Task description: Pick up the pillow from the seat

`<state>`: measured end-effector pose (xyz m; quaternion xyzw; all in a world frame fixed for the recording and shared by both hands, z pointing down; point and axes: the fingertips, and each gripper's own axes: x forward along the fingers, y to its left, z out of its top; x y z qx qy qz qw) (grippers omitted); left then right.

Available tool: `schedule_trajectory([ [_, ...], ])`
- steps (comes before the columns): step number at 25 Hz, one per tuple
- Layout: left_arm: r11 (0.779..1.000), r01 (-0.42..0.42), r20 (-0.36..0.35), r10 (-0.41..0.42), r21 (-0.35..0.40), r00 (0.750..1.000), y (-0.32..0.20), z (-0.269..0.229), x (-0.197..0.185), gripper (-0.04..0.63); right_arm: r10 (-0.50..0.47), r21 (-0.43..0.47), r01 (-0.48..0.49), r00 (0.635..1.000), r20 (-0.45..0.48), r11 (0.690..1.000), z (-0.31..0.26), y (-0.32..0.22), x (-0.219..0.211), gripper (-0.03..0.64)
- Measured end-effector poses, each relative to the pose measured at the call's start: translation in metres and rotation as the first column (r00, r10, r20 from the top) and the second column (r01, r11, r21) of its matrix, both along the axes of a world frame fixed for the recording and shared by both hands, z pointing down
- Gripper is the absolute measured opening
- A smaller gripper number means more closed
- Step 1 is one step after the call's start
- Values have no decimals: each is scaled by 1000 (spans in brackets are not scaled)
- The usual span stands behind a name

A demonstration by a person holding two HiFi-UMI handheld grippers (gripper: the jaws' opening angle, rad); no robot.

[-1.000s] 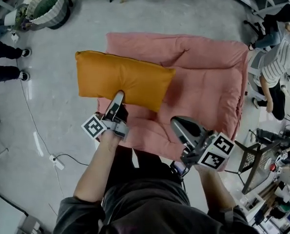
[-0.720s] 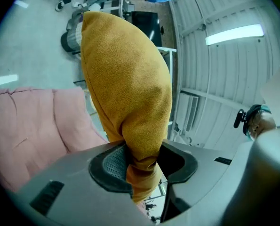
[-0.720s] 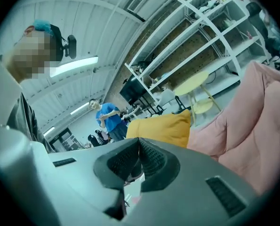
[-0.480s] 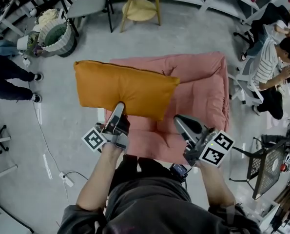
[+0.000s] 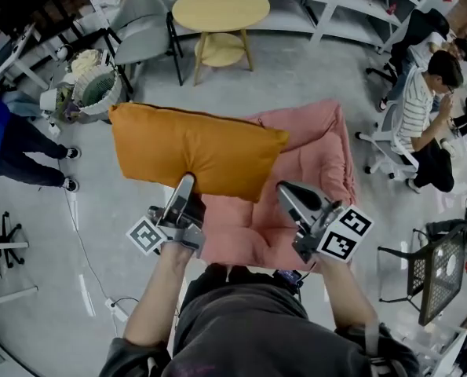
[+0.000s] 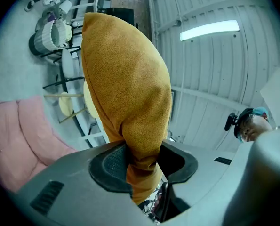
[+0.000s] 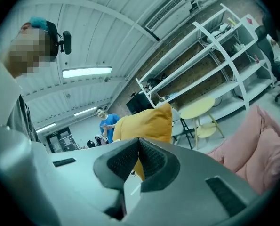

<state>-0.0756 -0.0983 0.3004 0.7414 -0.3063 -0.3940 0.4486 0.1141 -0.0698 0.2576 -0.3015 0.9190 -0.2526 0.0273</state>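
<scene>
Two grippers show in the head view, and only the left gripper [image 5: 187,184] carries anything: it pinches the pillow [image 5: 194,151] at the middle of its near long edge. The pillow spreads away from the jaws, wide side facing me, over the left part of the pink seat [image 5: 315,159] and the grey floor [image 5: 100,234] beside it. It is a plump mustard-orange rectangle with a soft crease running in from the pinched spot. The right gripper [image 5: 290,194] hangs to the right of the pillow, just off its lower right corner, and I see no contact between them.

From the left gripper view, both pads clamp a bunched fold of the orange cloth [image 6: 140,159], and a little cloth pokes out below the pads. The rest of the pillow [image 6: 125,74] stands up from the jaws as a tall, rounded shape with a fine, felt-like nap. It sits clear of the seat [image 6: 22,135], which lies at the lower left.

From the right gripper view, the jaws are pressed together pad to pad with nothing between them. The pillow [image 7: 147,122] shows beyond the tips, a pointed corner at its upper right, with the seat [image 7: 262,147] off to the right and a round table [image 7: 203,108] behind it.
</scene>
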Motion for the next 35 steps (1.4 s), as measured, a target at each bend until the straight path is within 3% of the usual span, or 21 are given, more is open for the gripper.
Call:
schedule_trajectory([
  [10,993,2,64,-10,114,998,12,-65,-4,164,-17,79,10,996,88,997,-44,16,2,15],
  [17,986,-20,88,5,166,996,11,-90,-1,164,-37,115,25,994,100,993,-66,25,-1,15],
  [35,983,-43,72,30,179,997,29,-94,30,166,-10,131,0,997,72,991,-69,44,19,14],
])
